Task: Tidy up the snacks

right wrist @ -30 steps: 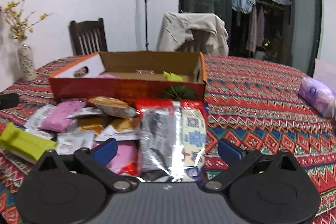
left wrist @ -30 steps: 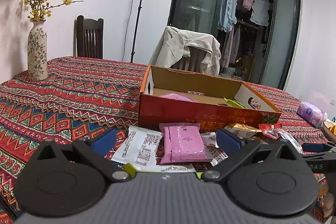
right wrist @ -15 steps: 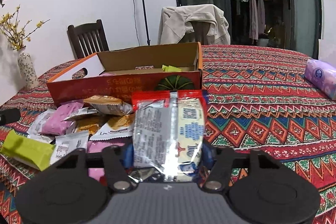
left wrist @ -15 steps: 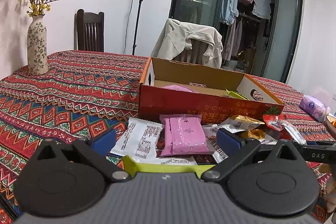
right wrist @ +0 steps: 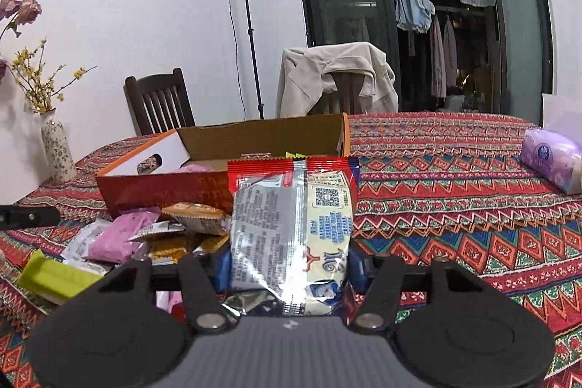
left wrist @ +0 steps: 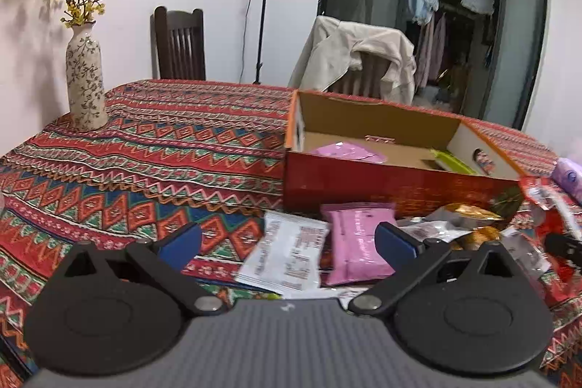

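The right gripper (right wrist: 289, 266) is clamped on a red-and-silver snack pack (right wrist: 293, 228), its blue pads pressing both sides of the pack's lower half; the jaws have just been closing, and the pack sits between them. The pack stands upright, lifted clear of the patterned tablecloth (right wrist: 454, 206), its red top edge level with the front wall of the cardboard box (right wrist: 163, 184) behind it. The box is open at the top and holds a pink packet (left wrist: 345, 150) and a green bar (left wrist: 453, 162) on its floor. In front of the box lies a loose pile of snacks: a pink pack (left wrist: 358, 248), a white sachet (left wrist: 287, 255) just left of it, a gold-brown pastry wrapper (right wrist: 196, 213) and, nearer the camera in the right view, another green bar (right wrist: 54, 277). The left gripper (left wrist: 287, 242) hovers over this pile with its jaws spread wide and nothing between the pads; the white sachet and pink pack lie below the gap. A flowered vase (left wrist: 85, 79) stands on the far left of the table, well apart from the snacks, and a purple tissue pack (right wrist: 551, 159) lies on the right. A chair draped with a beige jacket (right wrist: 334, 79) stands behind the table.
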{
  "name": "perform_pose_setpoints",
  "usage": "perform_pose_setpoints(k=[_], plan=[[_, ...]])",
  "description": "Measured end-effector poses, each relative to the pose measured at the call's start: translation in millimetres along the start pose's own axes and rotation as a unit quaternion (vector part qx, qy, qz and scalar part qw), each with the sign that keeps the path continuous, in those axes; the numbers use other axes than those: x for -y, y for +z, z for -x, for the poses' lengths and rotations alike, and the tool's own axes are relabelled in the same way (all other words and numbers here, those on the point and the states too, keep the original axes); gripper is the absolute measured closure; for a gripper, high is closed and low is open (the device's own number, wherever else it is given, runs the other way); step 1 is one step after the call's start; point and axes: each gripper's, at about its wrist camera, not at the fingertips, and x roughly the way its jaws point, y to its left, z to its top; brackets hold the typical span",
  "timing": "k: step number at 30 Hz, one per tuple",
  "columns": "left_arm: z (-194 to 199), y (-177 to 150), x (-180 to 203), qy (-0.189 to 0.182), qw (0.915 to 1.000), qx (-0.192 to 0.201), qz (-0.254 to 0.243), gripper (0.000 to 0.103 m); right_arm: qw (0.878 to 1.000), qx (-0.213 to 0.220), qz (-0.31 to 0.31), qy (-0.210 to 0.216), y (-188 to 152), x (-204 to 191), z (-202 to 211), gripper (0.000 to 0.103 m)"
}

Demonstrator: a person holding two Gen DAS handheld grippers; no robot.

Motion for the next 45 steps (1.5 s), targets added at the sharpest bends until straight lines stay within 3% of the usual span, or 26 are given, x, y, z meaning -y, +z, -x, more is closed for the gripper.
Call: perform_pose_setpoints(k=[16, 20, 21, 22, 24, 29, 32, 35, 36, 37, 45], plan=[[21.6, -28.2, 24.1, -0.045, 0.9965, -0.023, -0.066, 0.000, 1.000, 0.005, 0.000, 0.024, -3.3, -3.4, 9.1, 0.045], [16.1, -33.9, 28.0, -0.038, 0.9966, -0.030, -0.066, 0.000, 0.999, 0.005, -0.002, 0.034, -5.9, -4.3, 11.1, 0.045], [13.4, -34.6, 27.4, -0.032, 0.9970, -0.034, -0.061, 0.003, 0.999, 0.005, -0.002, 0.036, -6.6, -4.5, 11.7, 0.045], [11.1, -35.8, 26.0, -0.030, 0.9973, -0.040, -0.054, 0.014, 0.999, 0.005, -0.002, 0.039, -7.2, -5.0, 12.3, 0.045], [11.0, -38.4, 21.4, -0.045, 0.9971, -0.046, -0.039, 0.024, 0.999, 0.004, -0.002, 0.042, -8.8, -5.0, 13.5, 0.045], [22.0, -44.4, 19.2, -0.059, 0.9967, -0.043, -0.036, 0.040, 0.999, 0.005, -0.008, 0.046, -11.9, -0.6, 16.0, 0.045], [29.0, -48.4, 17.8, -0.061, 0.9969, -0.041, -0.029, 0.057, 0.999, 0.006, -0.012, 0.049, -13.7, 1.4, 17.5, 0.045], [35.5, -48.7, 16.5, -0.048, 0.9980, -0.031, -0.025, 0.083, 0.999, 0.004, -0.013, 0.052, -15.6, 1.5, 18.3, 0.045], [37.6, -47.9, 15.3, -0.046, 0.9983, -0.028, -0.023, 0.098, 0.999, 0.004, -0.013, 0.053, -16.1, 1.0, 18.7, 0.045], [39.6, -47.1, 13.5, -0.046, 0.9985, -0.025, -0.019, 0.102, 0.998, 0.004, -0.013, 0.054, -15.3, 0.8, 19.2, 0.045], [46.1, -46.6, 1.1, -0.031, 0.9994, -0.014, -0.005, 0.102, 0.998, 0.008, -0.012, 0.053, -17.1, -1.2, 27.4, 0.045]])
